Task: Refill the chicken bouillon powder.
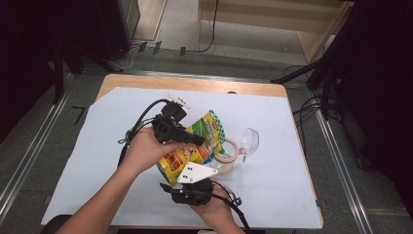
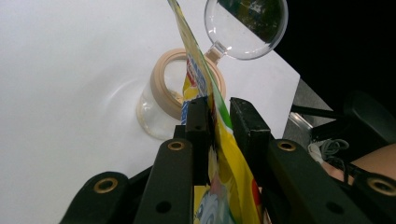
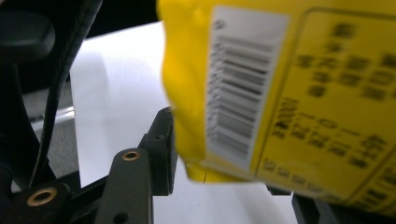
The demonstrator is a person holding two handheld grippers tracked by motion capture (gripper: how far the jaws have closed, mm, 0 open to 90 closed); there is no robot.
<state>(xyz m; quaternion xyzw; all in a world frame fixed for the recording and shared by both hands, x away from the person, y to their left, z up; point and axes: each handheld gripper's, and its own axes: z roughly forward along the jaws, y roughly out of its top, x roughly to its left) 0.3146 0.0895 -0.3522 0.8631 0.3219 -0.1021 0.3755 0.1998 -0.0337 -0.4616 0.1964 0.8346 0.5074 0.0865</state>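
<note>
A yellow snack bag [image 1: 192,155] with a green checked top hangs tilted over the middle of the table, between both grippers. My left gripper [image 1: 195,140] comes in from the left and is shut on the bag's edge [image 2: 224,177]; in the left gripper view the film is pinched between the two pads [image 2: 219,109]. My right gripper [image 1: 170,187], under its grey plate [image 1: 196,173], is at the bag's lower end. In the right gripper view the barcode corner [image 3: 303,70] sits between the jaws [image 3: 233,158], one pad against its edge, the other jaw mostly hidden.
A clear jar with a beige rim [image 1: 227,157] [image 2: 159,93] stands just right of the bag, its round clear lid [image 1: 249,140] [image 2: 245,28] hinged open beyond it. A white sheet [image 1: 107,146] covers the table; cables trail from both grippers.
</note>
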